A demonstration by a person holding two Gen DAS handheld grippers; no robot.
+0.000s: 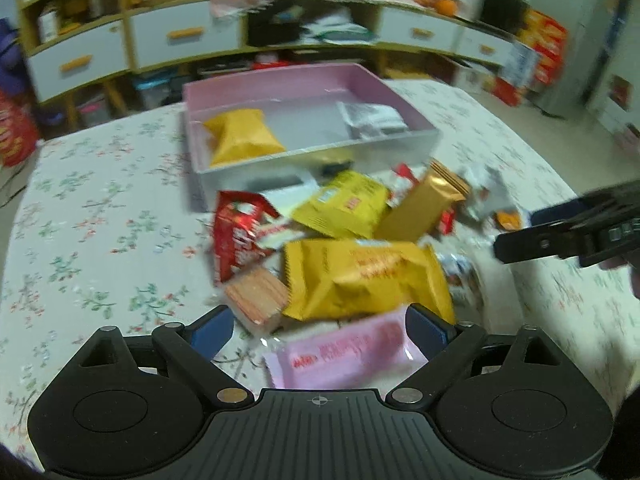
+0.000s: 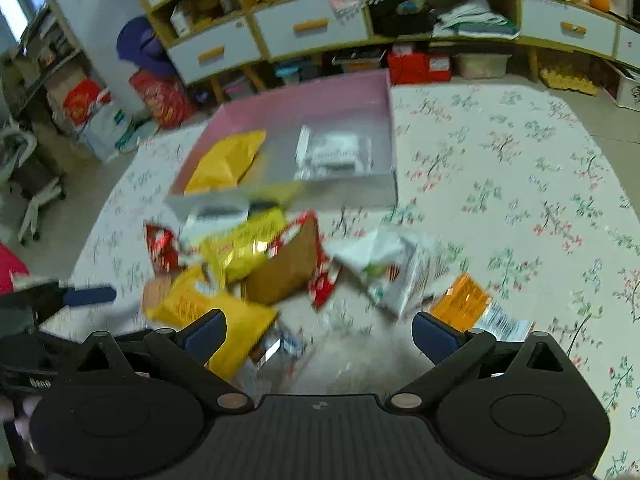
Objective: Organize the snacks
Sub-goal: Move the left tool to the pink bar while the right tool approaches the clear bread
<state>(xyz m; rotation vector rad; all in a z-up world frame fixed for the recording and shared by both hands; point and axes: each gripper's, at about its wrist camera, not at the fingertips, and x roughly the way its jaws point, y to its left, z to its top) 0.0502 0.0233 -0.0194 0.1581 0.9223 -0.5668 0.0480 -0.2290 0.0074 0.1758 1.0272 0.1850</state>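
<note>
A pink box (image 1: 280, 76) stands on the flowered tablecloth with a yellow bag (image 1: 240, 136) and a white-grey packet (image 1: 372, 120) inside. In front of it lies a snack pile: red packet (image 1: 236, 236), yellow packet (image 1: 344, 204), gold bar (image 1: 424, 204), large yellow bag (image 1: 364, 276). My left gripper (image 1: 320, 330) is open above a pink packet (image 1: 348, 354), its pads not pressing it. My right gripper (image 2: 320, 336) is open over the cloth and a silvery wrapper (image 2: 280, 344), with the large yellow bag (image 2: 224, 312) at its left finger. An orange packet (image 2: 464, 300) lies by the right finger.
A crumpled white bag (image 2: 388, 268) lies right of the pile. The table (image 2: 520, 160) has bare cloth to the right of the box. A cabinet with white drawers (image 1: 180, 36) stands behind, with boxes on the floor around it.
</note>
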